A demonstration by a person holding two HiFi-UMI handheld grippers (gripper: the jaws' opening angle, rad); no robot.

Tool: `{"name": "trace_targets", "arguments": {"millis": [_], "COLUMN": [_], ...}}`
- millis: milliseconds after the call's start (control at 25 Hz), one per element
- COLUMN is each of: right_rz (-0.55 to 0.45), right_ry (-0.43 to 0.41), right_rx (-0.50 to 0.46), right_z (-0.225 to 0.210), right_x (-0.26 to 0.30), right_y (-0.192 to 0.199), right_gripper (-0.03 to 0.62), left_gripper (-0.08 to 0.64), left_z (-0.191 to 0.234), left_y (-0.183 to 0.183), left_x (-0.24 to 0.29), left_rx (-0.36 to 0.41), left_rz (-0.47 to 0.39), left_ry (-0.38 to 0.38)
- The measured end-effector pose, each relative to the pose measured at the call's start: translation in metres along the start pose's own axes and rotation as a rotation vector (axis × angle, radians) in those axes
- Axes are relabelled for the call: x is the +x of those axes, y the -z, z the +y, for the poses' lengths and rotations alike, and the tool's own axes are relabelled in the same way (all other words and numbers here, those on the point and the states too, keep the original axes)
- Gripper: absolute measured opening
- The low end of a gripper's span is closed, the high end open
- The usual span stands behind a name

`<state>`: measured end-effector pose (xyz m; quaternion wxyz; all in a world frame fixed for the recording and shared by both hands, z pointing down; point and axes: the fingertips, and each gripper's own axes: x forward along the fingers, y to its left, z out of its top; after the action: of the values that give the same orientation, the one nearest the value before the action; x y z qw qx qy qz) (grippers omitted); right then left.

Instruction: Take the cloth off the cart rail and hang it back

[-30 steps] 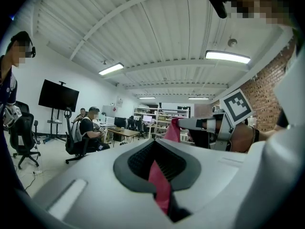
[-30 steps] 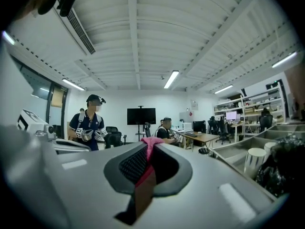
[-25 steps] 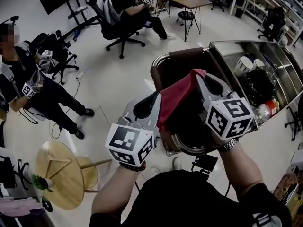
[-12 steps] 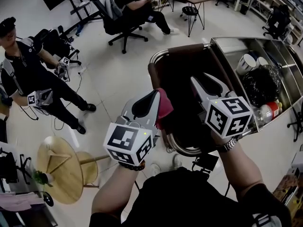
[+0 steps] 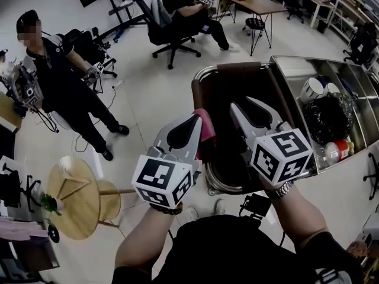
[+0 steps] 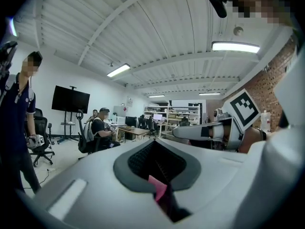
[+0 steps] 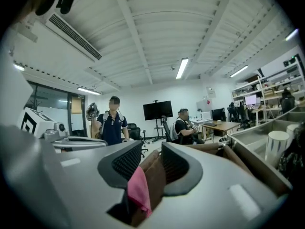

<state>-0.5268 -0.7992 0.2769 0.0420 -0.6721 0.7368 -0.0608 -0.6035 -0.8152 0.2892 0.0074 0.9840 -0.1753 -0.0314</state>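
L gripper (image 5: 192, 126) is held up in front of the person, over the near end of the cart (image 5: 296, 58). Its fingers (image 6: 138, 161) are clenched on the pink cloth (image 5: 206, 129). In the left gripper view the pads meet w/ no gap, and a small pink corner sticks up out of the seam. In the head view the cloth is bunched at the inner side of that gripper's tip, btwn the two grippers. It's off the rail (image 5: 237, 68), above the dark hollow inside the cart's handle loop.

R gripper (image 5: 244, 108) is just beside the left one, approx level w/ it, tip pointing toward the rail. Its fingers (image 7: 125, 162) are released: the right gripper view shows a clear gap btwn the pads. Through that gap you see brown rail padding, plus a pink fold of cloth low down. Can't tell if that fold touches either pad.

The rail is a brown padded bar across the cart's far end. The cart's steel tray holds a white cup (image 5: 312, 89), a black bag (image 5: 331, 110) and a reddish bottle (image 5: 335, 150).

In the bkgd, a person stands at left (image 5: 59, 81) and another sits on an office chair (image 5: 177, 7). A round wooden stool (image 5: 74, 197) is at lower left.
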Motion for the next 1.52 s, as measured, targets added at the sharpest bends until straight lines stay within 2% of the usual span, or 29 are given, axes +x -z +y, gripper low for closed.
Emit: {"name": "trace_targets", "arguments": {"millis": [200, 400, 520, 1160, 1520], "right_rz": [-0.034, -0.064, -0.068, -0.125, -0.137], "right_ry": [-0.107, -0.172, -0.191, -0.122, -0.128], "right_rx": [-0.043, -0.073, -0.093, -0.152, -0.147], "right_z": [0.017, 0.038, 0.060, 0.190, 0.214], "right_x": [-0.018, -0.036, -0.047, -0.175, -0.221], "right_y": [-0.005, -0.012, -0.011, -0.022, -0.028], "right_gripper": [0.066, 0.000, 0.000, 0.000, 0.000], "left_gripper": [0.003, 0.003, 0.003, 0.003, 0.002], "left_z": [-0.020, -0.036, -0.044, -0.137, -0.177], "left_y": [-0.002, -0.010, -0.016, -0.048, -0.055], "left_x": [-0.007, -0.020, -0.037, -0.181, -0.208], "left_rx": [0.026, 0.046, 0.051, 0.076, 0.082], "left_rz": [-0.016, -0.031, -0.042, -0.080, -0.073], "left_ry": [-0.066, -0.098, -0.096, -0.004, -0.001]}}
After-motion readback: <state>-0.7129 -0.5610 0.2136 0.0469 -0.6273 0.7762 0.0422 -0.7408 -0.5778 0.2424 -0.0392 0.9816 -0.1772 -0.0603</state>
